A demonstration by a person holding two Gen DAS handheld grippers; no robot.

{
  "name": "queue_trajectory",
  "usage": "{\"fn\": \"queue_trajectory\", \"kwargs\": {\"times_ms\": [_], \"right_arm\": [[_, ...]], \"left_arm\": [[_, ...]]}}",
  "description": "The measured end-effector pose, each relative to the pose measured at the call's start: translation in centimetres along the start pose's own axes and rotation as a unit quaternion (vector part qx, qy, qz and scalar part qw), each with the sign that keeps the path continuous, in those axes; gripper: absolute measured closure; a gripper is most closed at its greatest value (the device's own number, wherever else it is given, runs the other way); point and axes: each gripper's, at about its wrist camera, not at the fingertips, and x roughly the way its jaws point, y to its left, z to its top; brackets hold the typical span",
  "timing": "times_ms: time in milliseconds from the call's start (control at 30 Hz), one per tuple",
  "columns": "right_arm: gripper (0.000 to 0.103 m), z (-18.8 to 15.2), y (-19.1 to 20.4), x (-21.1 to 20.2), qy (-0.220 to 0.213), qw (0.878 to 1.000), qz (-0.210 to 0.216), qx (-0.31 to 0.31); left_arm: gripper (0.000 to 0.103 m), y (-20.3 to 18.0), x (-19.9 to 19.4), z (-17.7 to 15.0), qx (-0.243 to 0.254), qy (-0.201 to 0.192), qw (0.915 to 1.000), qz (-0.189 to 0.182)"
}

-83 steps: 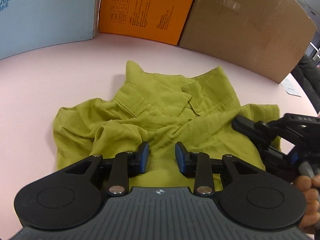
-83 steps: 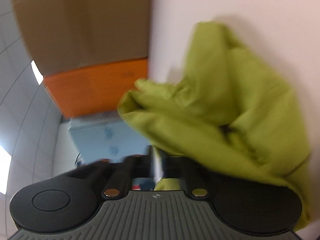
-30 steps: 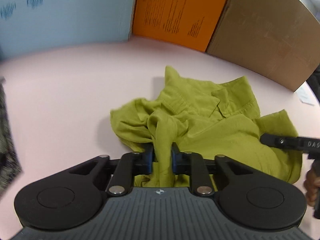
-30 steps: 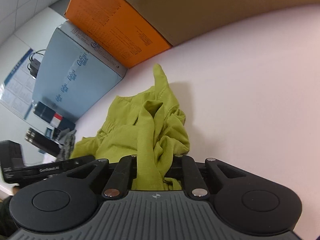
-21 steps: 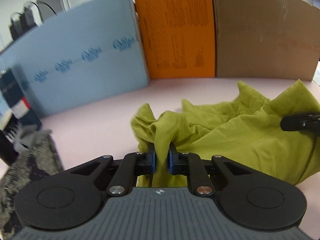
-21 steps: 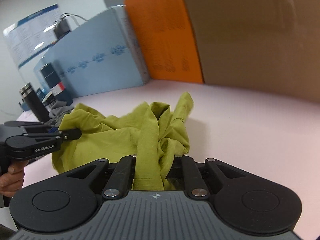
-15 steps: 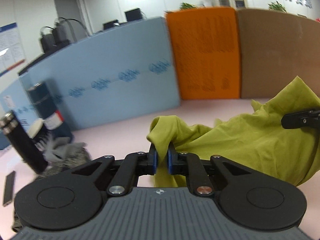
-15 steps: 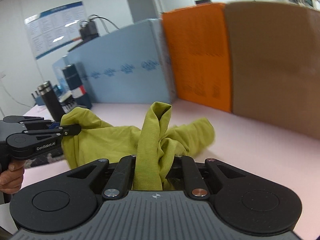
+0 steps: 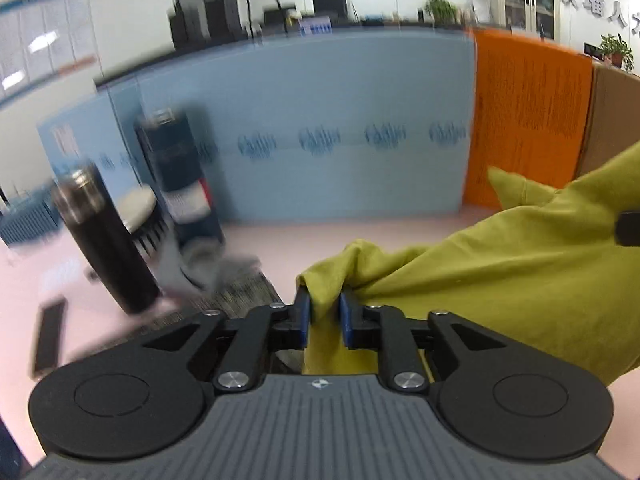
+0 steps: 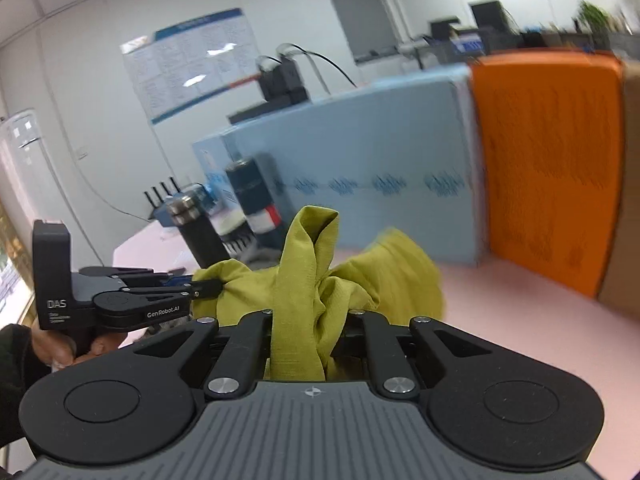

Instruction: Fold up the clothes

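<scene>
An olive-green shirt (image 9: 500, 280) hangs in the air, stretched between my two grippers above the pink table (image 9: 280, 244). My left gripper (image 9: 323, 312) is shut on one bunched edge of it. My right gripper (image 10: 310, 320) is shut on another bunched fold of the shirt (image 10: 308, 264), which rises between its fingers. In the right wrist view the left gripper (image 10: 204, 286) shows at the left, pinching the cloth. In the left wrist view a tip of the right gripper (image 9: 628, 228) shows at the right edge.
A light blue box (image 9: 340, 128), an orange box (image 9: 524, 120) and a brown cardboard box (image 9: 612, 120) stand along the back of the table. Two dark bottles (image 9: 108, 248), a grey cloth (image 9: 216, 264) and a dark flat device (image 9: 48, 336) lie at the left.
Both grippers have lifted the shirt off the table and now point level, toward the boxes and room. The left gripper has swung left; the bottles came into view.
</scene>
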Motion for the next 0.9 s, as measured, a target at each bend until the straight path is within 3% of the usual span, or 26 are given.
{"fn": "queue_trajectory", "kwargs": {"times_ms": [133,200,267,367,567,633,767,833,900], "right_arm": [[0.093,-5.4,-4.6,0.3,0.045,0.994,-0.073,0.067],[0.093,-7.8,-6.5,0.5,0.056,0.989,-0.096,0.103],[0.093,-9.2,-7.4,0.2,0.058,0.985,-0.106,0.124],[0.093,-10.7,-8.3,-0.1,0.058,0.981,-0.115,0.148],[0.093,-10.8,-8.0,0.1,0.059,0.981,-0.114,0.146],[0.093,-10.7,-8.1,0.3,0.061,0.981,-0.113,0.147],[0.093,-10.8,-8.6,0.8,0.064,0.979,-0.112,0.158],[0.093,-10.8,-8.6,0.9,0.064,0.979,-0.112,0.159],[0.092,-10.8,-8.5,1.0,0.066,0.979,-0.111,0.155]], "left_arm": [[0.082,-1.5,4.0,-3.5,0.035,0.059,0.9976,0.003],[0.065,-0.9,4.3,-4.8,0.025,0.064,0.9974,-0.019],[0.04,0.2,4.0,-5.8,-0.001,0.063,0.9963,-0.059],[0.027,2.1,4.5,-6.3,-0.065,0.071,0.9875,-0.125],[0.023,4.1,6.5,-6.2,-0.161,0.1,0.9642,-0.185],[0.023,4.6,5.6,-6.2,-0.169,0.087,0.9617,-0.198],[0.018,6.1,4.2,-6.0,-0.208,0.062,0.9402,-0.263],[0.016,5.3,4.6,-5.7,-0.194,0.073,0.9398,-0.272],[0.016,3.8,5.4,-5.5,-0.162,0.091,0.9478,-0.259]]}}
